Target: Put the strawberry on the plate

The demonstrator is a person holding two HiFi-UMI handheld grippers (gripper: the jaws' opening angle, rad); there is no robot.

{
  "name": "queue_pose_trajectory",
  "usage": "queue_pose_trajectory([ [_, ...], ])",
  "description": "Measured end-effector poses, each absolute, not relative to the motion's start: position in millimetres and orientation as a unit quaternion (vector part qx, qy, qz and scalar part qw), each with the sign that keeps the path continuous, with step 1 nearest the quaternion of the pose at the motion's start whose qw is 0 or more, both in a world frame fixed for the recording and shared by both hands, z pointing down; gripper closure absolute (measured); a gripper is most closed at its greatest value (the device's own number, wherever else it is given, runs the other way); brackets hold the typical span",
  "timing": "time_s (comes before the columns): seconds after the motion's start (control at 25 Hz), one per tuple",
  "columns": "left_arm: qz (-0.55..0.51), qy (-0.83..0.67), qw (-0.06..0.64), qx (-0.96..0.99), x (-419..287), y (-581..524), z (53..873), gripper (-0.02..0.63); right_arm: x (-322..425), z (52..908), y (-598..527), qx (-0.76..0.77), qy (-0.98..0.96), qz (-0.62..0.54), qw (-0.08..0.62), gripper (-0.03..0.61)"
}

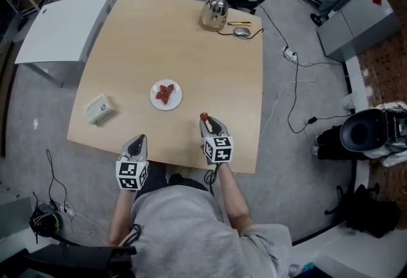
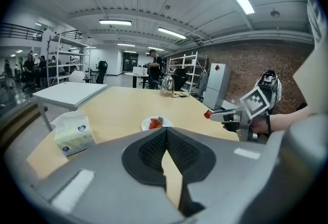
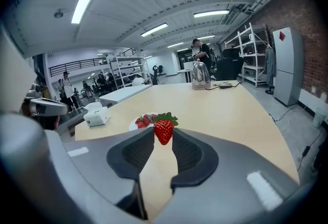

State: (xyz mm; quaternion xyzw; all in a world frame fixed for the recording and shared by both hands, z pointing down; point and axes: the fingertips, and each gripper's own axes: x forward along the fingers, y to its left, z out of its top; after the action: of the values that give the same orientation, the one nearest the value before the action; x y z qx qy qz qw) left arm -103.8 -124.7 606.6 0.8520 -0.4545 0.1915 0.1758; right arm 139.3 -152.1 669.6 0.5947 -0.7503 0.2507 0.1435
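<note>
1. done: strawberry (image 3: 163, 130) pinched between the partly open jaws of the right gripper (image 1: 205, 120), above the table (image 1: 210, 67), lower centre of head view.
2. left: carried up-left to the plate (image 1: 177, 102), released beside other berries (image 1: 165, 93).
3. left gripper (image 1: 138, 139) closed, empty.

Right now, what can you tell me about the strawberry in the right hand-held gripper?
The strawberry is red and plump, with seed-dotted skin and a green leafy cap on top. It looks whole and stands upright, tip down, pinched by its sides between the jaw tips of the right hand-held gripper. It hangs above the table, touching nothing else, short of the plate that holds other strawberries.
</note>
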Motion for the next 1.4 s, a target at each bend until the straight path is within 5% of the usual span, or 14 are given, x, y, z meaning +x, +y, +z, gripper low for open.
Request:
queue_pose_trajectory([
  [1.4,0.194,-0.519,0.212,0.805,-183.7,-199.6,626.1,0.594,40.6,729.5,-264.3,0.503,-0.792,0.263,0.224,0.466],
])
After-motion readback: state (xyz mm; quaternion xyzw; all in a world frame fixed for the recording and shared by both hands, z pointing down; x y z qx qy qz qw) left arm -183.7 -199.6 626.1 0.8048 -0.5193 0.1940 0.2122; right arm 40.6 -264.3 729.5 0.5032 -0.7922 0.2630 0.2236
